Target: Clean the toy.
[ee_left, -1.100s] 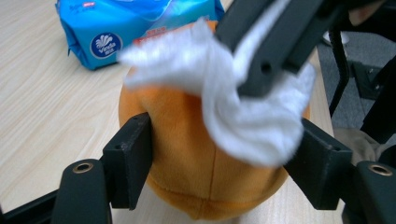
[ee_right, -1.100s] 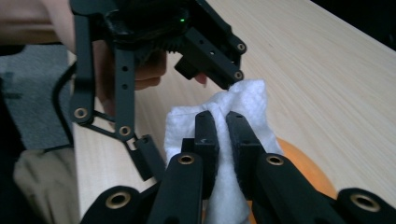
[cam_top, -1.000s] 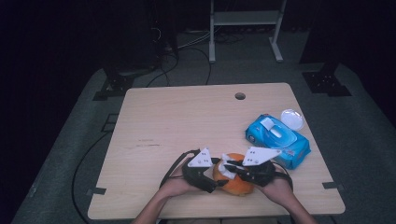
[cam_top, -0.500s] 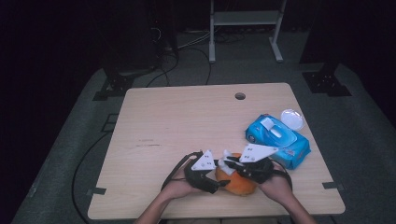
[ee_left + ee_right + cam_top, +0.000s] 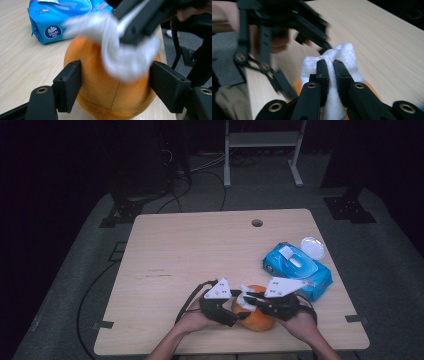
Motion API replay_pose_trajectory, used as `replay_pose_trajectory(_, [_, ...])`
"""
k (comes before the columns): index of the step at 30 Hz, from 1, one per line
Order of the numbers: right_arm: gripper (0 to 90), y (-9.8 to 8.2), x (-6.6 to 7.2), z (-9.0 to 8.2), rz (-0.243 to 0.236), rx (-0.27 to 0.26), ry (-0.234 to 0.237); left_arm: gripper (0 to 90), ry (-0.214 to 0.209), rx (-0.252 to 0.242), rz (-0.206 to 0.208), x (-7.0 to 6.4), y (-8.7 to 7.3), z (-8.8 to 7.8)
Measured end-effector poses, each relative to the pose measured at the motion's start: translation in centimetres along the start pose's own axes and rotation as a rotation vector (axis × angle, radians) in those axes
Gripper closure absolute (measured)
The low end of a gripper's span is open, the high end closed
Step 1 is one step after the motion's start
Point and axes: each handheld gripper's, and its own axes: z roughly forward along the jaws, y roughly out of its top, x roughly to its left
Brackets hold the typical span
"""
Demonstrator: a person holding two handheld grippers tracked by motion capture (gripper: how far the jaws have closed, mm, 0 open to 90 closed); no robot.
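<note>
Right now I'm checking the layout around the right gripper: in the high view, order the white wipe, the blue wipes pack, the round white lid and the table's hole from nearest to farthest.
From the right gripper:
1. White wipe, pinched in its jaws, on the orange ball.
2. Blue wipes pack, just beyond, to the right.
3. Round white lid, behind the pack.
4. Table's hole, near the far edge.

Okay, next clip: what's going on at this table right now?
A person is wiping an orange plush ball at the near edge of the wooden table. The left gripper straddles the ball, a jaw at each flank; its jaws have just been working in and out around it. The right gripper is clamped on a white wipe and holds it on top of the ball. A blue pack of wipes lies to the right, a round white lid beyond it.
</note>
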Motion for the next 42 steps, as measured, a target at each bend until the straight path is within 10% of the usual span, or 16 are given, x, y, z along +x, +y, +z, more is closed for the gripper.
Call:
replay_pose_trajectory(5, [83.4, 0.2, -0.3, 0.7, -0.016, 0.022, -0.048, 30.3, 0.019, 0.053, 0.017, 0.4, -1.1, -0.3])
replay_pose_trajectory(11, [83.4, -3.0, -2.6, -2.4, 0.093, 0.007, -0.085, 26.1, -0.013, 0.042, -0.018, 0.8, -1.4, -0.7])
replay_pose_trajectory(14, [83.4, -3.5, -2.5, -2.4, 0.112, -0.014, -0.056, 19.1, -0.057, -0.033, -0.058, 1.0, -0.6, -1.0])
replay_pose_trajectory(21, [83.4, -1.7, -1.0, 0.1, 0.034, -0.030, 0.021, 23.1, -0.003, 0.054, -0.023, 1.0, -1.3, -0.6])
replay_pose_trajectory(29, [83.4, -4.8, -2.1, -2.2, 0.111, -0.015, -0.033, 21.4, -0.033, 0.050, -0.052, 1.3, -1.4, -0.9])
replay_pose_trajectory(34, [83.3, -3.8, -1.5, -1.5, 0.091, -0.053, 0.002, 18.0, -0.017, 0.024, -0.027, 0.7, 0.2, -0.3])
replay_pose_trajectory(37, [83.3, -3.2, -1.1, -0.8, 0.049, -0.046, -0.004, 23.7, -0.007, 0.027, -0.037, 1.2, -0.6, -0.3])
replay_pose_trajectory(42, [83.3, -4.9, -1.9, -2.0, 0.110, -0.051, -0.024, 27.5, -0.001, 0.036, -0.082, 2.0, -1.8, -1.0])
